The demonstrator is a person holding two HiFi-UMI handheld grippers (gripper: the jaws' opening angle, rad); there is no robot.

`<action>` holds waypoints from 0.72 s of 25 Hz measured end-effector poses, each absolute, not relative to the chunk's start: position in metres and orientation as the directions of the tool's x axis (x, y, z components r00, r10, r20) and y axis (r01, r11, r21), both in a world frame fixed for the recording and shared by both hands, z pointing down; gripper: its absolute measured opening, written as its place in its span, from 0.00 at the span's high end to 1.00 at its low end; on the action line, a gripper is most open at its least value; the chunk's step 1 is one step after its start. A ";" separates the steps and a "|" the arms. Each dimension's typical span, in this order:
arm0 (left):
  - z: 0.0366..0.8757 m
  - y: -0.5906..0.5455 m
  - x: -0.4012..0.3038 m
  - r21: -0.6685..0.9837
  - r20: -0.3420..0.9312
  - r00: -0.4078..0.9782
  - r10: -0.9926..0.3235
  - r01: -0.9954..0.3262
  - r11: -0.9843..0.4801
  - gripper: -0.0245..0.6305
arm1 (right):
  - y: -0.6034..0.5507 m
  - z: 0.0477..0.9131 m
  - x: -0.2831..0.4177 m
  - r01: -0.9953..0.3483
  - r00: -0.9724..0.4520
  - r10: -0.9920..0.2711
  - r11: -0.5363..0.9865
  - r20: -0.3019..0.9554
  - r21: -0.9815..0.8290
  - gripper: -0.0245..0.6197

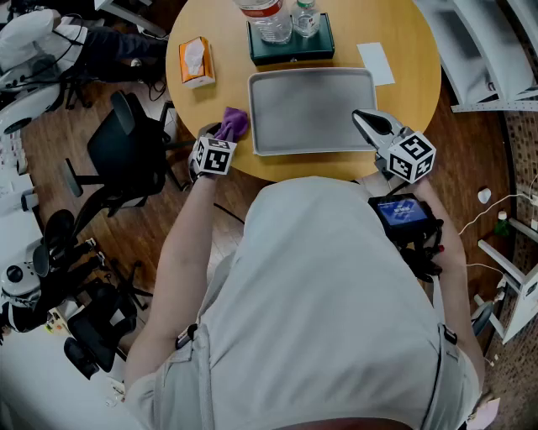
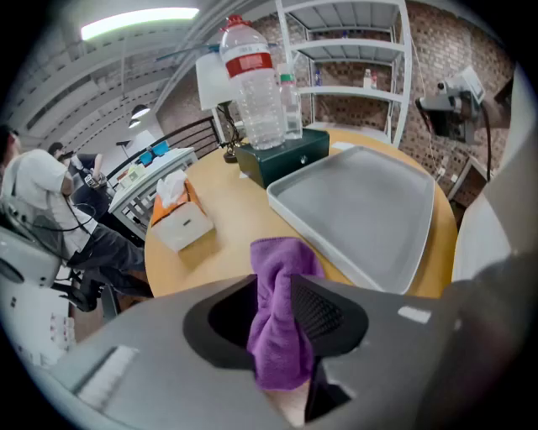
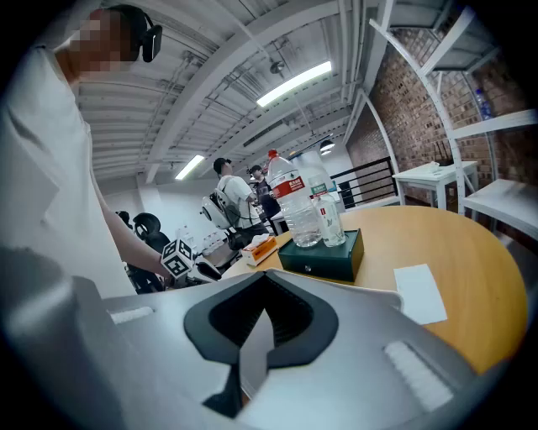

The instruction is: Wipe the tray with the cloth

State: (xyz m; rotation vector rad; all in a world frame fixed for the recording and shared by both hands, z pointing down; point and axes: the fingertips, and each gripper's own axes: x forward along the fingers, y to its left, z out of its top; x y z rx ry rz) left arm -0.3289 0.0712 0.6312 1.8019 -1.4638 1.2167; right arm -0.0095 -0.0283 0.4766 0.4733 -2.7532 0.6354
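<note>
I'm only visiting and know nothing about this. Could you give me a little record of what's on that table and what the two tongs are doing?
Table: round, wooden
Tray: grey, at the person's side of the table
Left tongs: closed on the purple cloth, just left of the tray
Right tongs: apparently closed on the tray's right rim
Behind tray: green box bearing two bottles
Also: tissue box, paper
Wiping: cloth not yet on tray
</note>
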 end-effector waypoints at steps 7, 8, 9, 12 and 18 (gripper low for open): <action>0.673 0.071 -0.321 -0.072 0.941 0.076 -0.330 -0.907 -0.416 0.76 | -0.037 0.483 0.003 -0.420 -0.890 -0.293 0.826 0.350 -0.376 0.96; 0.675 0.070 -0.319 -0.065 0.942 0.082 -0.326 -0.907 -0.415 0.76 | -0.037 0.484 0.004 -0.422 -0.889 -0.295 0.824 0.351 -0.378 0.96; 0.677 0.069 -0.318 -0.059 0.942 0.087 -0.324 -0.908 -0.416 0.76 | -0.036 0.485 0.005 -0.425 -0.888 -0.297 0.822 0.351 -0.379 0.96; 0.678 0.072 -0.319 -0.043 0.947 0.094 -0.306 -0.909 -0.415 0.81 | -0.035 0.487 0.007 -0.431 -0.885 -0.302 0.818 0.354 -0.382 0.96; 0.641 0.062 -0.325 -0.071 0.913 0.080 -0.399 -0.934 -0.349 0.87 | -0.035 0.486 0.004 -0.424 -0.890 -0.298 0.820 0.345 -0.385 0.96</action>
